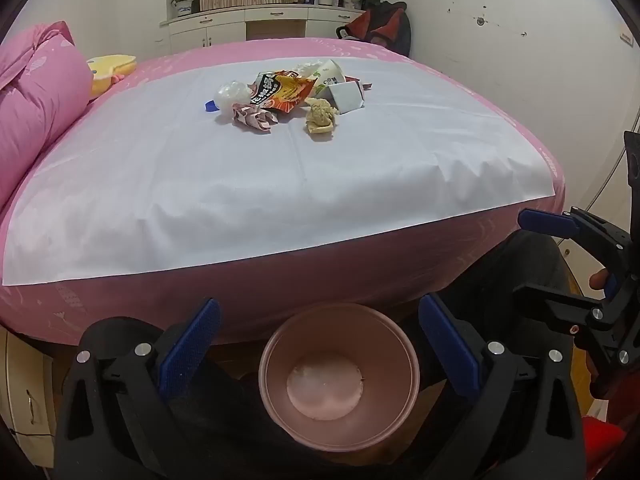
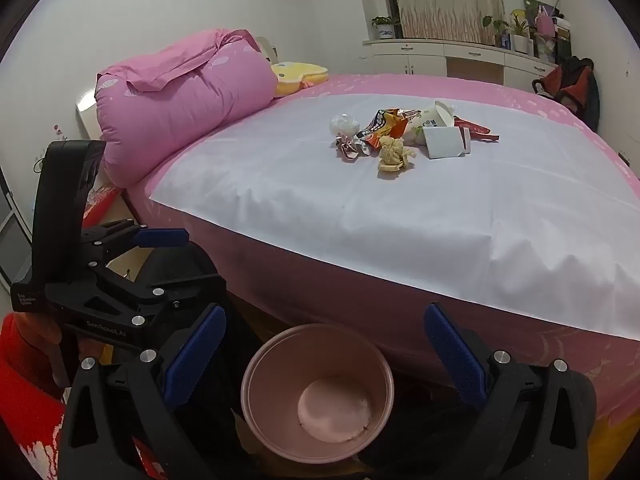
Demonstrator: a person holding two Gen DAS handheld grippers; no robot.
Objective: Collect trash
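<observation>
Pink bed (image 1: 280, 288) carries a trash pile (image 1: 288, 98) toward its far edge on white sheeting; my left gripper (image 1: 316, 344) and right gripper (image 2: 320, 348), jaws apart and empty, hover over a pink bin (image 1: 338, 380), so reaching comes next.

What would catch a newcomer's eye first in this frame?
A small heap of trash sits on the white sheet spread over the pink bed, toward its far side. Down by the bed's near edge stands an empty pink bin, with both grippers, left and right, open above it.
</observation>
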